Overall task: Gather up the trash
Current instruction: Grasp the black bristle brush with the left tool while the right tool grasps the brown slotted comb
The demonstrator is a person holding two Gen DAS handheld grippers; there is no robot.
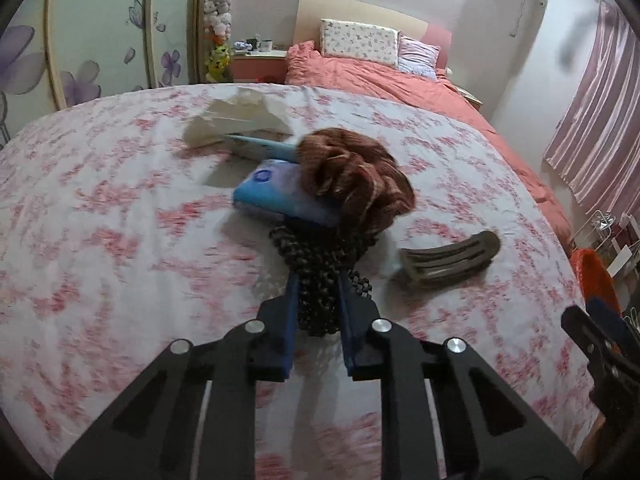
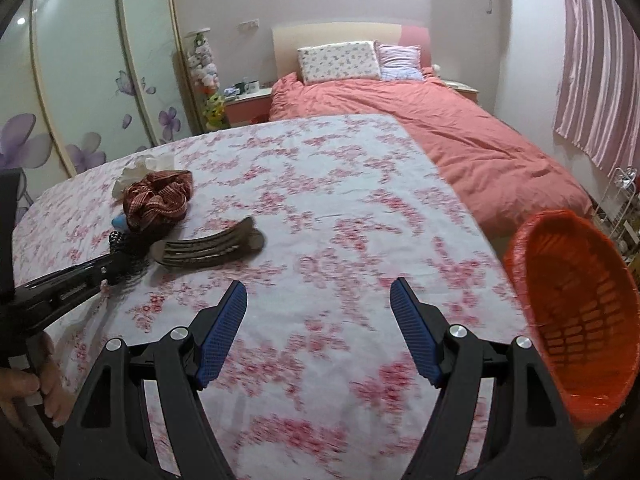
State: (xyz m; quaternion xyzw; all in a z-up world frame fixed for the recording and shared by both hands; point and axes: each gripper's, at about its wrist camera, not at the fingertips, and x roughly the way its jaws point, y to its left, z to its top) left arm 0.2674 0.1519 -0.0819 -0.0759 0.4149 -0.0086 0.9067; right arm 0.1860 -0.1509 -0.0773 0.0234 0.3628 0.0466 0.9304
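Your left tool (image 1: 316,276) pinches black knobbly braided band (image 1: 316,256); right tool (image 2: 318,292) gapes wide, empty, over floral worktop (image 2: 320,184). Ribbed brown scrunchie (image 1: 352,176), slotted clip (image 1: 448,260) nearby; labels unreadable.

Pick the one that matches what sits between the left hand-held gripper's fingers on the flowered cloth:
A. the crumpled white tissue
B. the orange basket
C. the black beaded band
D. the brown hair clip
C: in the left wrist view the left hand-held gripper has its blue pads closed on the black beaded band, while the brown hair clip lies apart to its right and the crumpled white tissue lies farther back.
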